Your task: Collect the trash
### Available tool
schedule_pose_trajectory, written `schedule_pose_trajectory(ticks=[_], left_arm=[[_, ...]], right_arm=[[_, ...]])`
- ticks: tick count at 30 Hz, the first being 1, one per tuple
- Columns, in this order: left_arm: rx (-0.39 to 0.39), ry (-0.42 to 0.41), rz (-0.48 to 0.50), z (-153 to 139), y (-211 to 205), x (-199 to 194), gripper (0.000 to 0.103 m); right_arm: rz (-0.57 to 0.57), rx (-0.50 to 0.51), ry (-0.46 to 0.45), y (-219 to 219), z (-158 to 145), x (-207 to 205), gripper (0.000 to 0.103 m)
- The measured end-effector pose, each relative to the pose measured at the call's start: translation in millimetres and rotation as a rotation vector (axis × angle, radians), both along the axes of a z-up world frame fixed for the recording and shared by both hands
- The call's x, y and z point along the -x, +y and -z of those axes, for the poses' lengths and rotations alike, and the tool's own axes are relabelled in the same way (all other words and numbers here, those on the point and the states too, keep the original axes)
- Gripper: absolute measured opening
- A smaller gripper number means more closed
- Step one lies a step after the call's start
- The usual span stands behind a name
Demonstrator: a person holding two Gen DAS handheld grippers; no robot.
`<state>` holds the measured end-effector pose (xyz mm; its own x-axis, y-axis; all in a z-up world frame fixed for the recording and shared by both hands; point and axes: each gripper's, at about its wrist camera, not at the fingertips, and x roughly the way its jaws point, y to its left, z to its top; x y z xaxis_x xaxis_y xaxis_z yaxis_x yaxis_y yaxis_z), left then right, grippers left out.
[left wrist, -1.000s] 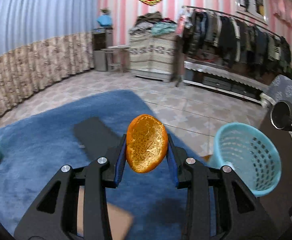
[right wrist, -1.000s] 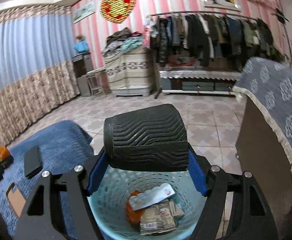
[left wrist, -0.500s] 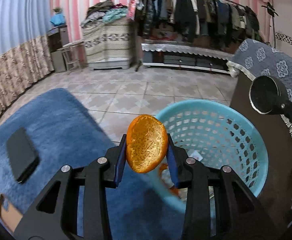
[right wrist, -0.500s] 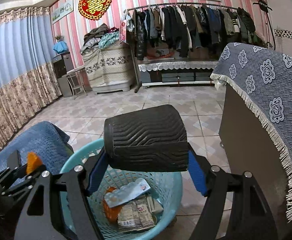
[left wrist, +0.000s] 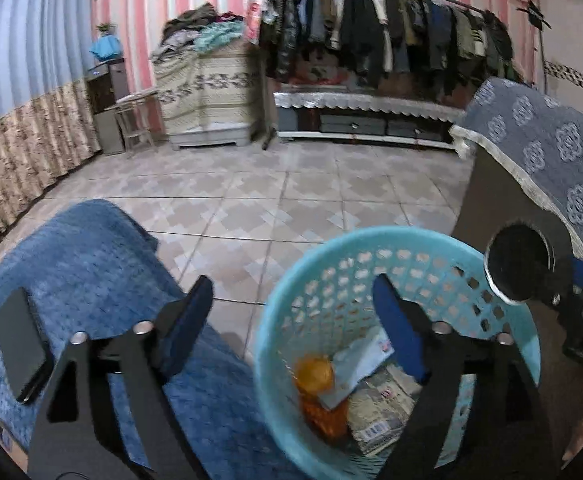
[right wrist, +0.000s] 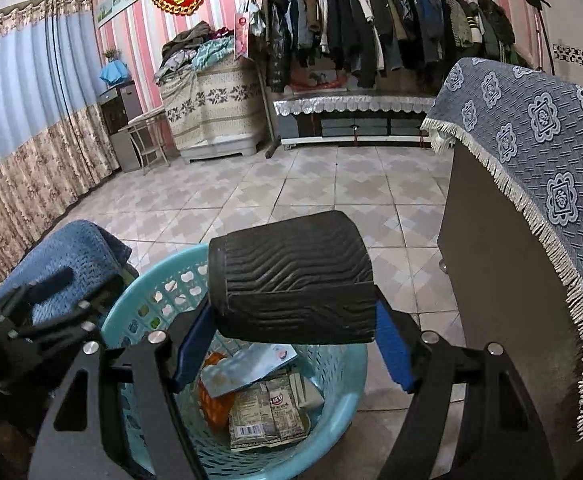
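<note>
1. Left wrist view: left gripper (left wrist: 291,320) in the lower centre, jaws opening with nothing between them. The peel (left wrist: 314,374) lies in the basket (left wrist: 371,240) at lower right, below and just right of the gap, beside a wrapper (left wrist: 375,408). A phone (left wrist: 19,344) rests on the blue cover (left wrist: 91,264) at lower left.
2. Right wrist view: right gripper (right wrist: 291,344), lower centre, jaws closed on a black roller (right wrist: 291,276) whose long axis runs left to right, directly above the basket (right wrist: 347,392); a drop needs only release. The left gripper (right wrist: 43,312) crowds the rim at left.
</note>
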<state>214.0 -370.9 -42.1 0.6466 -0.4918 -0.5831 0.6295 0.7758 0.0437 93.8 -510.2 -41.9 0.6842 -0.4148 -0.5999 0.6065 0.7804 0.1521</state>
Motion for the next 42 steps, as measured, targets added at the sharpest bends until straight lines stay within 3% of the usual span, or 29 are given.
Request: schedule_pose_trajectory(ticks=[7, 14, 16, 18, 26, 28, 30, 35, 38, 42], left_arm=[[0.059, -0.004, -0.158, -22, 48, -16, 0.098], [0.095, -0.028, -0.241, -40, 91, -14, 0.097], [0.098, -0.042, -0.258, -44, 104, -9, 0.097], [0.097, -0.056, -0.277, -49, 116, -6, 0.097], [0.107, -0.092, -0.372, -66, 173, 17, 0.097], [0.095, -0.105, -0.394, -67, 186, 23, 0.098], [0.088, -0.111, -0.423, -68, 205, 32, 0.098], [0.059, -0.138, -0.481, -70, 242, 53, 0.098], [0.028, -0.162, -0.505, -71, 264, 65, 0.098], [0.067, -0.140, -0.510, -73, 291, 79, 0.098]], right_arm=[[-0.060, 0.007, 0.035, 15, 5, -19, 0.072], [-0.097, 0.004, 0.070, 23, 17, -37, 0.072], [-0.103, 0.008, 0.062, 27, 17, -39, 0.076], [-0.096, 0.014, 0.052, 29, 16, -40, 0.087], [-0.088, 0.034, 0.052, 42, 17, -43, 0.092], [-0.086, 0.056, 0.049, 52, 13, -41, 0.092], [-0.090, 0.081, 0.015, 64, 4, -36, 0.099], [-0.138, 0.076, -0.091, 98, -20, -27, 0.099], [-0.188, 0.084, -0.104, 121, -25, -26, 0.099], [-0.264, 0.129, -0.091, 161, -25, -21, 0.099]])
